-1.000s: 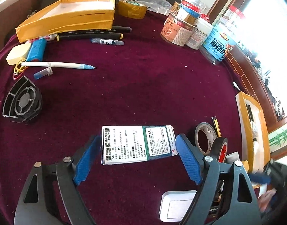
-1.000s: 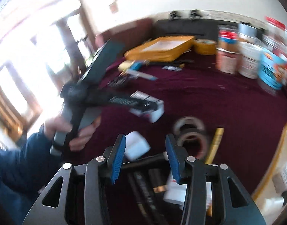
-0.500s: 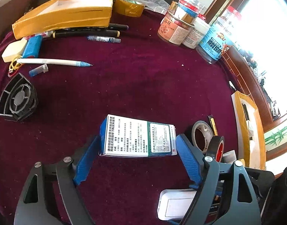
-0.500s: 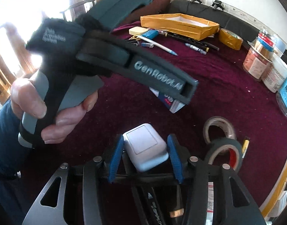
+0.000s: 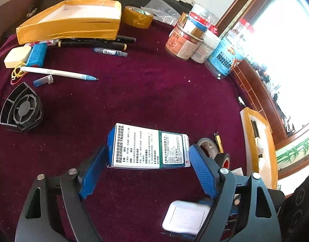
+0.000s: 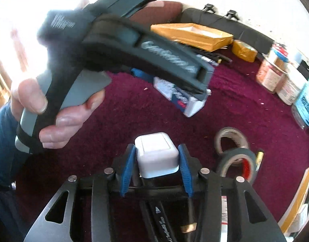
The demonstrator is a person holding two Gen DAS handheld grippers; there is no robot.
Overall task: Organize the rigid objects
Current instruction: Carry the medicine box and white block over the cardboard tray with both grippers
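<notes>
My left gripper (image 5: 147, 149) is shut on a white, blue and green medicine box (image 5: 148, 147), one blue pad on each end. The box hangs tilted just above the dark red cloth (image 5: 154, 84). From the right wrist view the same medicine box (image 6: 180, 98) shows under the left gripper, which a hand (image 6: 53, 109) holds. My right gripper (image 6: 156, 149) has a small white square box (image 6: 156, 157) between its pads. Its jaws are closing, and both pads lie against the box's sides. The white box (image 5: 184, 217) looks blurred in the left wrist view.
A yellow tray (image 5: 73, 22) stands at the back left, with pens (image 5: 59, 72) and a black fan (image 5: 21, 109) near it. Several jars (image 5: 186, 42) stand at the back right. Two tape rolls (image 6: 231, 139) lie right of the white box. A second yellow tray (image 5: 259, 141) is at the right edge.
The left gripper has raised the medicine box off the cloth and tilted it. The right gripper came down around the white box and its pads closed in on it.
</notes>
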